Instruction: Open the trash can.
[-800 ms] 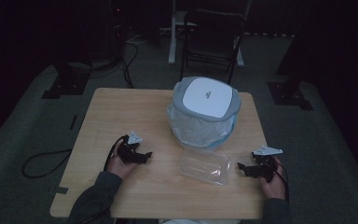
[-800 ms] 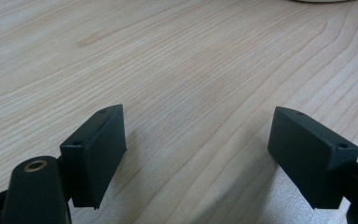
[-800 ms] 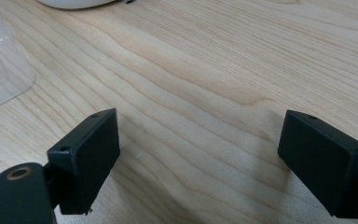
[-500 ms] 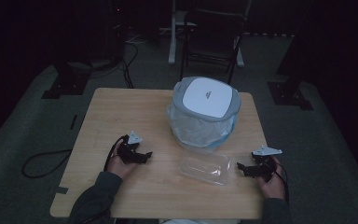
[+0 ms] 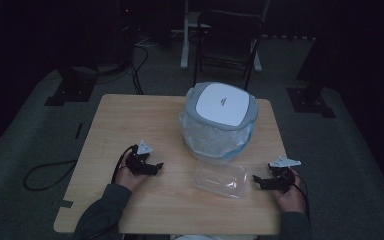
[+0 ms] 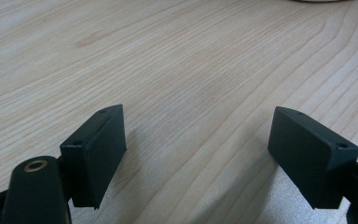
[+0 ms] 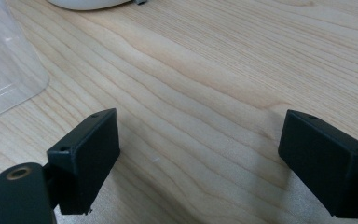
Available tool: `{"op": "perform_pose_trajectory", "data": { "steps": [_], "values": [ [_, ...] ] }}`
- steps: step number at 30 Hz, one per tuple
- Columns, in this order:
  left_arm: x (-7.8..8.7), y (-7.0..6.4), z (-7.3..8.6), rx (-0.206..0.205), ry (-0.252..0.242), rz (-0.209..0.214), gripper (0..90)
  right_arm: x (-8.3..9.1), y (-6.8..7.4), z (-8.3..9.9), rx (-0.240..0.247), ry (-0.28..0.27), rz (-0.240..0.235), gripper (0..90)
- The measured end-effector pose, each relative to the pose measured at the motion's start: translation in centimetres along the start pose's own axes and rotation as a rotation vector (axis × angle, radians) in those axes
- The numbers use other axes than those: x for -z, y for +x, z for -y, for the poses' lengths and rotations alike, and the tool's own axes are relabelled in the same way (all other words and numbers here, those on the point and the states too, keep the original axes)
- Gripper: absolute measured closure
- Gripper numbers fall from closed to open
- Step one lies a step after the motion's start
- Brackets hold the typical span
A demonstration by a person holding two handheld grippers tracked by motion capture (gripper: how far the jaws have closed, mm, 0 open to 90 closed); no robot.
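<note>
Nearest the person's edge of the wooden table (image 5: 130, 120), one clear plastic container (image 5: 220, 179) lies flat on the wood. It is a shallow, see-through tub with rounded corners, and the grain of the table shows through it. It sits between the two grippers, closer to the right one, and just in front of the bin. In the right gripper view a rounded corner of the container (image 7: 7, 70) appears at the left, apart from the jaws.

There are two grippers, one in each hand. The left gripper (image 5: 155, 166) rests low on the table, left of the container and well apart from it, its jaws pointing toward the container. In the left gripper view the left gripper (image 6: 196, 154) has its jaws spread wide with bare wood between them, holding nothing. The right gripper (image 5: 258, 181) lies near the table's right edge, just beside the container's right end, pointing at it. In the right gripper view the right gripper (image 7: 198, 158) is likewise spread wide over bare wood, gripping nothing. Both forearms come in from the bottom, hands settled on the tabletop.

Farther back stands one small bin (image 5: 219, 125), lined with a pale plastic bag and closed by a white lid in a grey rim. Beyond the table, one dark chair (image 5: 227, 45) stands on the floor.
</note>
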State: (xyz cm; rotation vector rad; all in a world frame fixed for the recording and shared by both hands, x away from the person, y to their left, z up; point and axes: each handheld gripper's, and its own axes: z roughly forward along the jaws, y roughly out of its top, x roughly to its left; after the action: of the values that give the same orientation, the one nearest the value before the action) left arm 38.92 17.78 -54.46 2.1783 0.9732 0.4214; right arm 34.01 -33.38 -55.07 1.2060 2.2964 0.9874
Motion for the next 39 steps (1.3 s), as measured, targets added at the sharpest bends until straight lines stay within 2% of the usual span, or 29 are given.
{"op": "perform_pose_trajectory", "data": {
  "steps": [9,14,25,39],
  "values": [
    [0.4,0.2,-0.2,0.012,0.005,-0.011,30.6,0.0,0.0,0.0,-0.004,-0.001,0.003,12.0],
    [0.8,0.4,-0.3,0.031,-0.01,0.004,33.1,0.0,0.0,0.0,-0.004,-0.001,0.003,12.0],
    [1.6,0.5,-0.8,0.019,-0.04,0.013,38.0,0.0,0.0,0.0,-0.004,-0.001,0.003,12.0],
    [2.7,1.4,-1.4,0.078,-0.063,0.049,42.2,0.0,0.1,0.0,-0.007,-0.001,0.006,12.0]
  ]
}}
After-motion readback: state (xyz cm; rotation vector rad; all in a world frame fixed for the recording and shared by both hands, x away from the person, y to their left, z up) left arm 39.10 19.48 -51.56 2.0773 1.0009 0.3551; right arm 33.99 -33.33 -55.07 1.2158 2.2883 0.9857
